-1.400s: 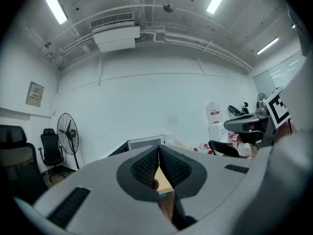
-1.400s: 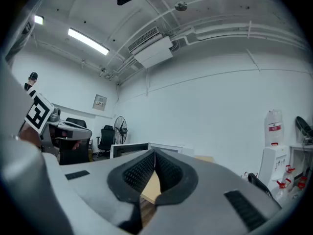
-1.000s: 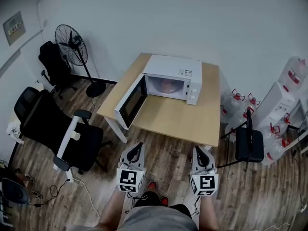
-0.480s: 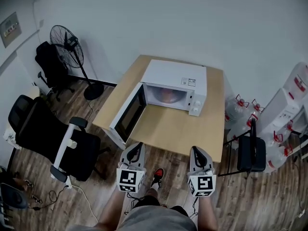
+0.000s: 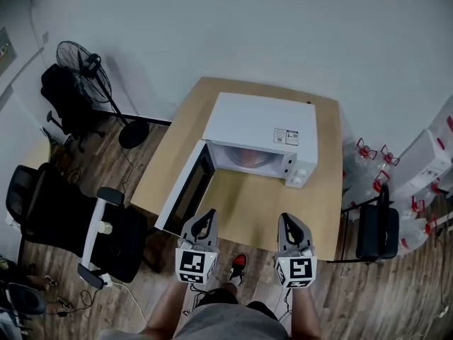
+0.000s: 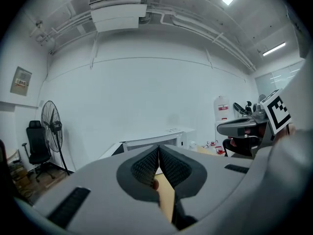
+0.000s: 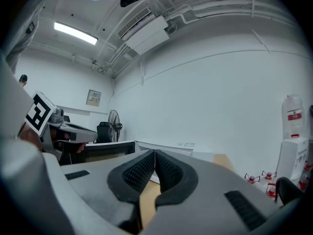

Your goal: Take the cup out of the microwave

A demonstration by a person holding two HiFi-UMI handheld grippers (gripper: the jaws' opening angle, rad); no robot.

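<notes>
A white microwave (image 5: 263,125) stands on the wooden table (image 5: 241,207) with its door (image 5: 185,193) swung open to the left. Inside the lit cavity a reddish cup (image 5: 249,157) shows dimly. My left gripper (image 5: 207,216) and right gripper (image 5: 287,219) hover side by side over the table's near edge, pointing at the microwave, well short of it. Both are shut with nothing between the pads. In the left gripper view the shut jaws cover most of the microwave (image 6: 146,142). The right gripper view shows the microwave (image 7: 183,148) just above its jaws.
A standing fan (image 5: 83,64) and black office chairs (image 5: 78,225) are on the left. A black chair (image 5: 375,229) and water jugs (image 5: 369,154) stand right of the table. A foot in a red shoe (image 5: 239,263) is on the wooden floor below the grippers.
Both grippers and the head view have moved forward toward the table; the grippers now reach over its near edge. The jaws stayed shut.
</notes>
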